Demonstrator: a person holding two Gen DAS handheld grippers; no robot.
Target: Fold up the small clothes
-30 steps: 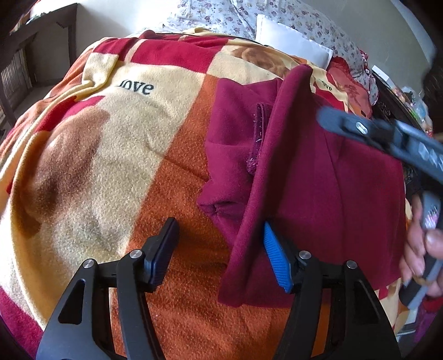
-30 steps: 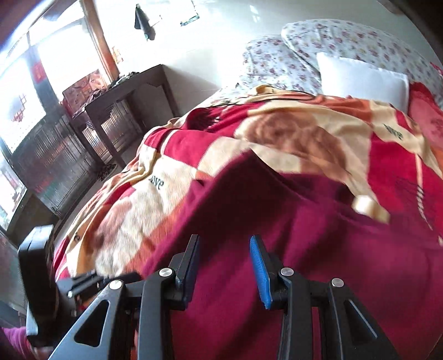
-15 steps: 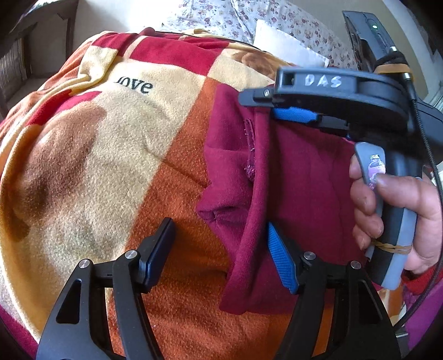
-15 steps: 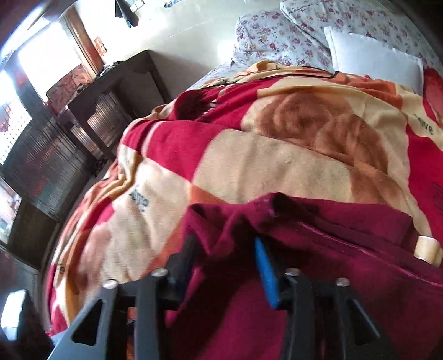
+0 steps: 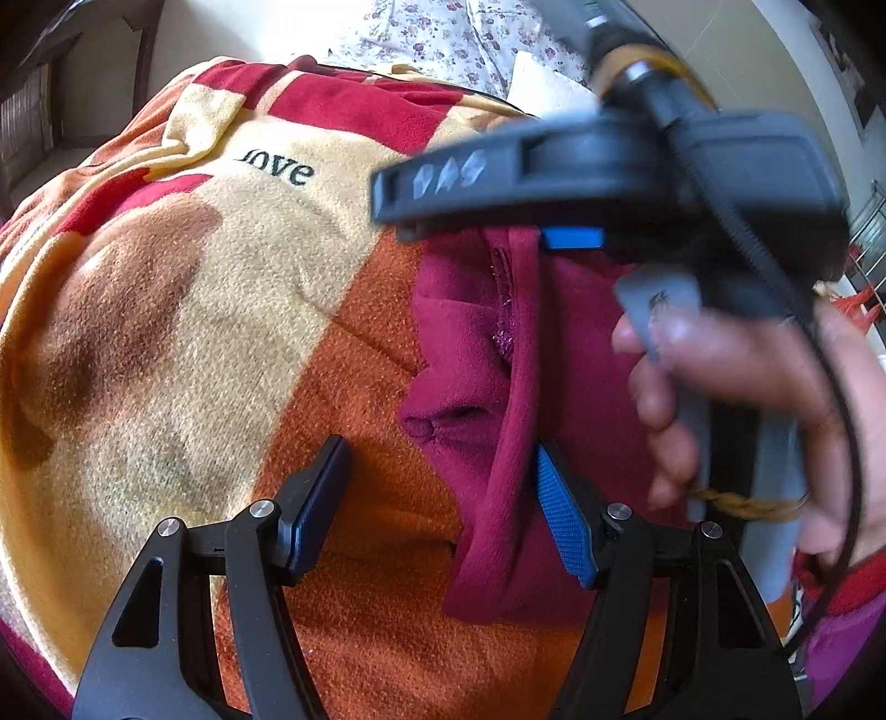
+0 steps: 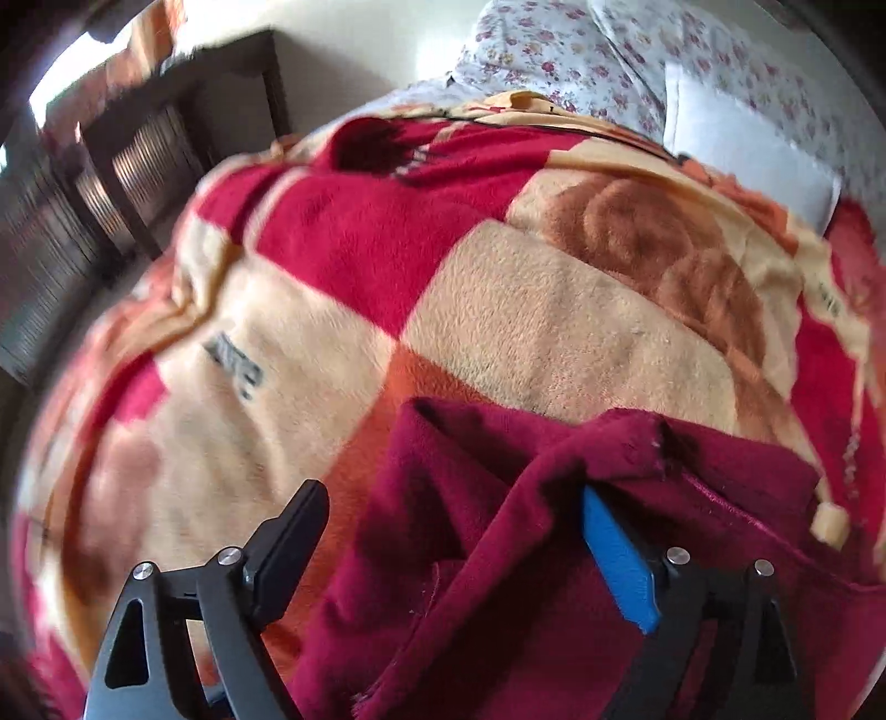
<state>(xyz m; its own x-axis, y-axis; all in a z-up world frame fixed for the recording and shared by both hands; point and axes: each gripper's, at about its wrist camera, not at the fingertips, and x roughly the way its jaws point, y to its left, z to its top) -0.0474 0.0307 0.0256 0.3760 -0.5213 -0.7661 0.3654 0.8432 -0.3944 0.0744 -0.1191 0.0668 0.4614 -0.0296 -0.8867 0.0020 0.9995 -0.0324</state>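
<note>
A small maroon fleece garment [image 5: 487, 354] lies partly folded on a checked blanket [image 5: 232, 310] on a bed. My left gripper [image 5: 443, 498] is open; its blue right finger [image 5: 559, 526] touches the garment's folded edge near the bottom. My right gripper [image 6: 454, 554] is open, low over the garment's top edge [image 6: 526, 498], with cloth lying between its fingers. In the left wrist view the right gripper's body [image 5: 609, 171] sits above the garment's top, held by a hand [image 5: 736, 399].
The blanket [image 6: 498, 310] covers the bed in red, cream and orange squares. A white pillow [image 6: 742, 144] and floral bedding [image 6: 554, 50] lie at the head. A dark wooden table [image 6: 166, 127] stands to the left of the bed.
My right gripper swung over the garment toward its top-left edge and its jaws opened wide, letting the cloth lie folded. My left gripper stayed open in place.
</note>
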